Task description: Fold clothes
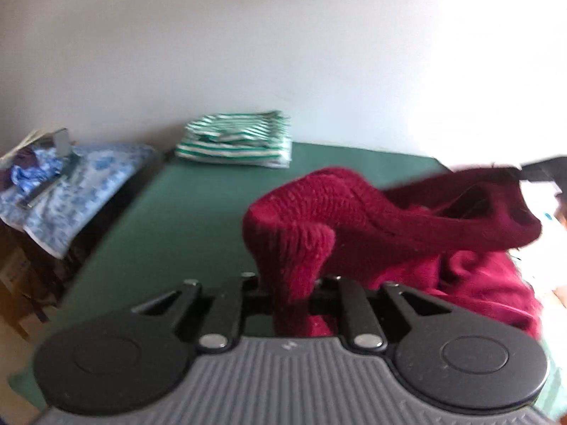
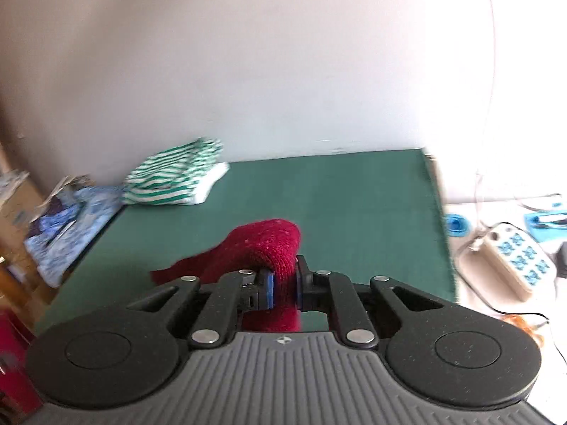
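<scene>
A dark red knitted sweater (image 1: 382, 219) hangs lifted above the green table (image 1: 170, 219), stretched between both grippers. My left gripper (image 1: 292, 294) is shut on a ribbed end of it, which bulges up over the fingers and hides the pads. In the right wrist view the same red sweater (image 2: 262, 248) drapes over my right gripper (image 2: 283, 288), whose blue pads (image 2: 270, 288) pinch a fold of the knit. The other gripper's black tip (image 1: 538, 170) shows at the far right of the left wrist view, gripping the sweater's far edge.
A folded green-and-white striped garment (image 1: 235, 141) lies at the table's far left corner by the wall. A blue patterned cloth pile (image 1: 74, 184) sits left of the table. A remote with blue buttons (image 2: 517, 258) and cables lie on a white surface to the right.
</scene>
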The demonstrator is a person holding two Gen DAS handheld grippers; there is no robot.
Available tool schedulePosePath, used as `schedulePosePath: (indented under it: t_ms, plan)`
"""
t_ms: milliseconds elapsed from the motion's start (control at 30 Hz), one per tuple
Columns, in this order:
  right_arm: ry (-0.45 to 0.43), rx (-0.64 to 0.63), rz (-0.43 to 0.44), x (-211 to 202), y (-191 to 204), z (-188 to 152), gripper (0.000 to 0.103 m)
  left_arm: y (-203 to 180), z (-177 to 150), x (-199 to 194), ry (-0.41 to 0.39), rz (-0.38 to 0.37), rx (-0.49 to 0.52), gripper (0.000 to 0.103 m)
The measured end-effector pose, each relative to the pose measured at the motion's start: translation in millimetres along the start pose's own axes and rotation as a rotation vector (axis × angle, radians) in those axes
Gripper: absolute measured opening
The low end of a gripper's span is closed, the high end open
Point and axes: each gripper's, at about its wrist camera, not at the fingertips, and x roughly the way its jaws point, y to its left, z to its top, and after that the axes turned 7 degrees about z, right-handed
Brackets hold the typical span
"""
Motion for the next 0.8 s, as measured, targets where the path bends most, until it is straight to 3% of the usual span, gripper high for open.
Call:
schedulePosePath:
  t_ms: [100, 167, 267, 333, 400, 433, 467, 567, 667, 800]
  plan:
    - [0.049, 0.066, -0.074, 16, -17, -20, 0.027, 29, 9, 54, 0.078, -0.044, -0.029, 0.024]
    - [0.094, 0.08, -0.155, 27, -21, -35, 0.041, 32, 4, 85, 0.129, -0.048, 0.016, 0.026]
    - [0.1, 0.07, -0.269, 21, -12, -50, 0.042, 28, -9, 105, 0.162, -0.013, 0.126, 0.037]
    - [0.061, 0.027, -0.256, -2, 5, -59, 0.044, 41, -20, 100, 0.161, -0.031, 0.163, 0.042]
    - [0.048, -0.074, -0.15, -25, 35, -71, 0.072, 56, -34, 84, 0.149, -0.05, 0.199, 0.056]
    - [0.067, -0.156, -0.105, -33, 57, -79, 0.078, 65, -41, 77, 0.154, -0.052, 0.215, 0.067]
    - [0.09, -0.257, -0.081, -37, 81, -90, 0.081, 75, -48, 70, 0.159, -0.054, 0.232, 0.072]
    - [0.127, -0.595, -0.093, -31, 152, -136, 0.08, 100, -58, 48, 0.213, -0.143, 0.221, 0.072]
    - [0.137, -0.822, -0.17, -11, 195, -181, 0.077, 106, -53, 48, 0.267, -0.327, 0.112, 0.074]
    - [0.17, -0.888, -0.28, 22, 205, -202, 0.07, 71, -45, 57, 0.275, -0.506, 0.077, 0.074]
